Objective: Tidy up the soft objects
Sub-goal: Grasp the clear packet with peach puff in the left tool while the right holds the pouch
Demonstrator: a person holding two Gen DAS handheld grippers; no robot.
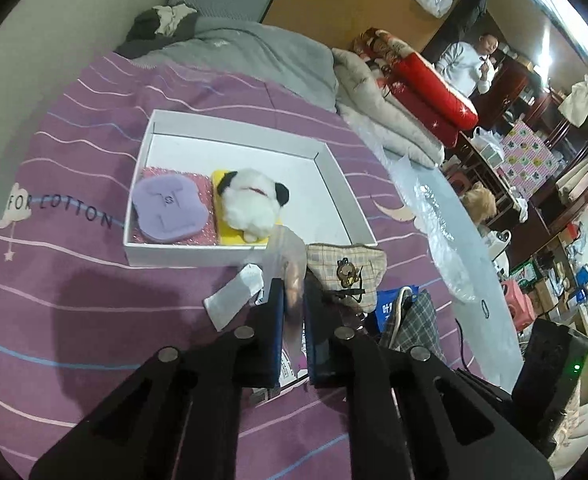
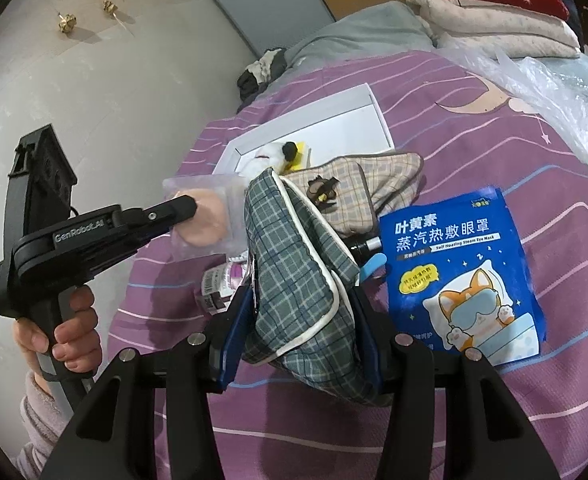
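Here, the left gripper [image 1: 292,286] is clamped on a clear plastic packet [image 2: 206,216] holding a peach puff, lifted off the purple bedspread [image 1: 74,312] just before the white box [image 1: 238,258]. Box contents: lilac sponge [image 1: 170,210], plush dog [image 1: 252,200] on a yellow sponge. The right gripper [image 2: 299,312] grips a green plaid pouch [image 2: 294,276]. Beige plaid pouch [image 2: 367,188] and blue eye-mask packet [image 2: 459,276] lie beside it.
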